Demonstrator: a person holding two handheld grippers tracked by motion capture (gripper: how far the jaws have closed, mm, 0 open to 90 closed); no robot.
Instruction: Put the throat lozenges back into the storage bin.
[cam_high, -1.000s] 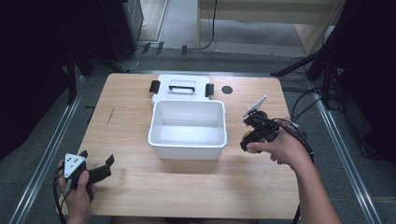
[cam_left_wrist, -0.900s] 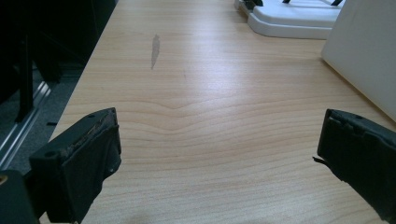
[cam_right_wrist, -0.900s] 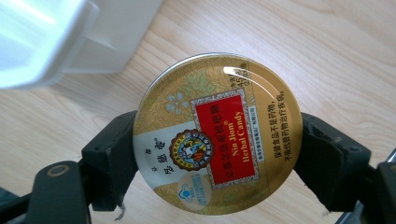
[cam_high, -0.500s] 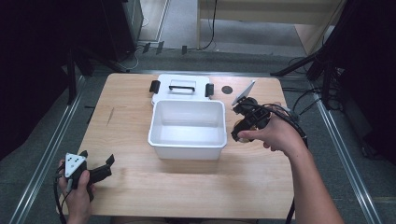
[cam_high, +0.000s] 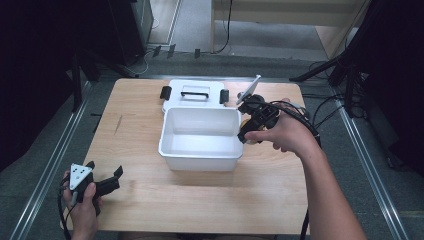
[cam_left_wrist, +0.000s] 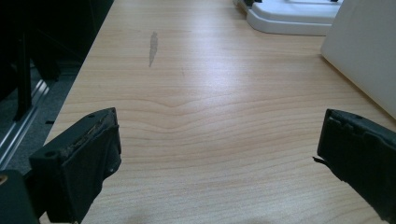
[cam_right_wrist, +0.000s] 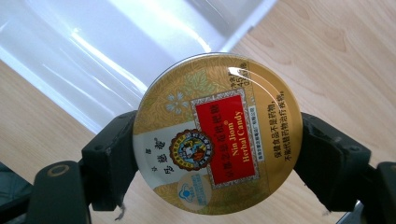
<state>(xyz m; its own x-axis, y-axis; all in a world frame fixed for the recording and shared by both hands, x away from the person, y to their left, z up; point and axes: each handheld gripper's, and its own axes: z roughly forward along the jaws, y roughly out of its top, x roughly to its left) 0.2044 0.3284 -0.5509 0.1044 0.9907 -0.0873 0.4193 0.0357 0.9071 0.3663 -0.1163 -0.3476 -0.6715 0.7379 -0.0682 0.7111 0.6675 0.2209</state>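
High view. The right tongs (cam_high: 248, 131), carried in the person's right hand (cam_high: 282, 135), sit at the right-hand wall of the open white bin (cam_high: 176, 150), level with its rim. A small gold object shows between them, too small here to identify. The bin cavity lies directly to the tongs' left, across the rim; the bin's lid (cam_high: 195, 93) lies flat on the tabletop (cam_high: 150, 205) beyond the bin, farther from the tongs. The left tongs (cam_high: 112, 179), in the left hand (cam_high: 80, 207), rest low at the near left corner of the tabletop, well apart from the bin, so the right hand is much the nearer one.

Left gripper view. The left tongs (cam_left_wrist: 219, 154) stand wide apart with bare wood between the jaws. The bin wall (cam_left_wrist: 369, 51) lies ahead and to the right of them, the lid's edge (cam_left_wrist: 289, 21) farther ahead.

Right gripper view. The right tongs (cam_right_wrist: 212, 156) are clamped on a round gold candy tin (cam_right_wrist: 217, 133), one jaw on each side of its rim, the printed face turned to the camera. Being round, the tin has no long axis to align. The bin's glossy interior (cam_right_wrist: 121, 51) lies ahead and to the upper left of the tin, its corner just past the tin's top edge. As a judgement, any placing move would carry the tin that way, over the rim.
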